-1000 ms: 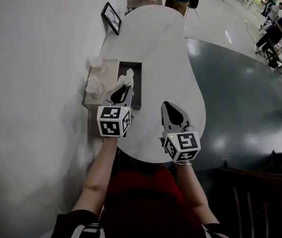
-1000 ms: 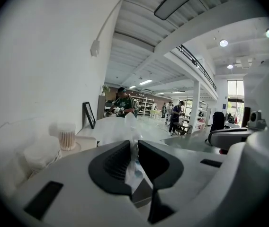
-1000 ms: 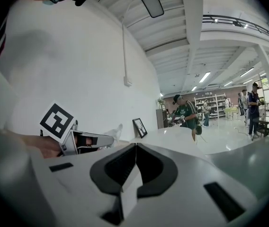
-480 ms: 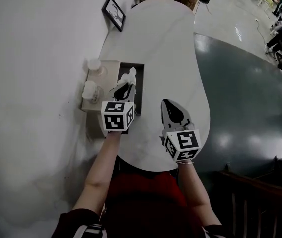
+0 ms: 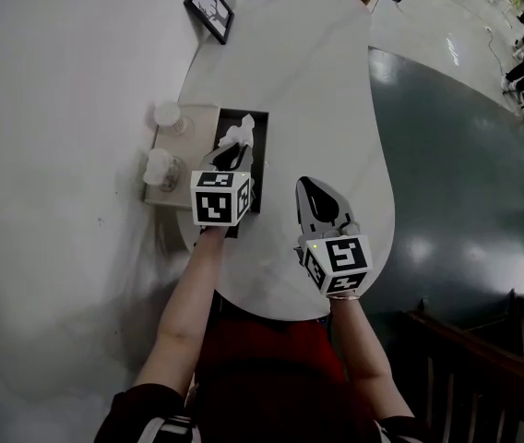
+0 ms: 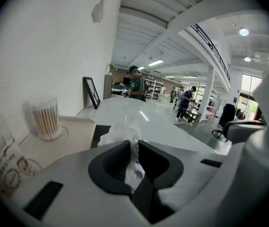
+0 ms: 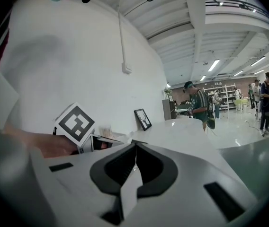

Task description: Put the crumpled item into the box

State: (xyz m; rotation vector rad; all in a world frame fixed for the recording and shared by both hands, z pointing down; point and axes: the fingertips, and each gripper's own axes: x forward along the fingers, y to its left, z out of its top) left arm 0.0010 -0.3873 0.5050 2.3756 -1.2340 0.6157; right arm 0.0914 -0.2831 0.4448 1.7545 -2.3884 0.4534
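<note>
The crumpled item [image 5: 236,136] is a wad of thin white-and-clear plastic. My left gripper [image 5: 230,159] is shut on it and holds it over the dark open box [image 5: 256,173] at the white table's left edge. In the left gripper view the crumpled item [image 6: 123,132] bulges out past the closed jaws of the left gripper [image 6: 133,148], with the box [image 6: 99,132] just beyond. My right gripper [image 5: 315,197] hovers above the table to the right of the box, shut and empty. In its own view the right gripper [image 7: 135,151] shows its jaws pressed together.
A beige tray [image 5: 193,118] beside the box carries a jar of cotton swabs [image 6: 45,118] and a second jar [image 5: 158,165]. A framed picture [image 5: 208,7] leans on the wall. The white table [image 5: 308,81] borders a dark floor [image 5: 465,183]; people stand far off.
My left gripper has moved a little forward over the box, still holding the crumpled item. The right gripper has barely moved.
</note>
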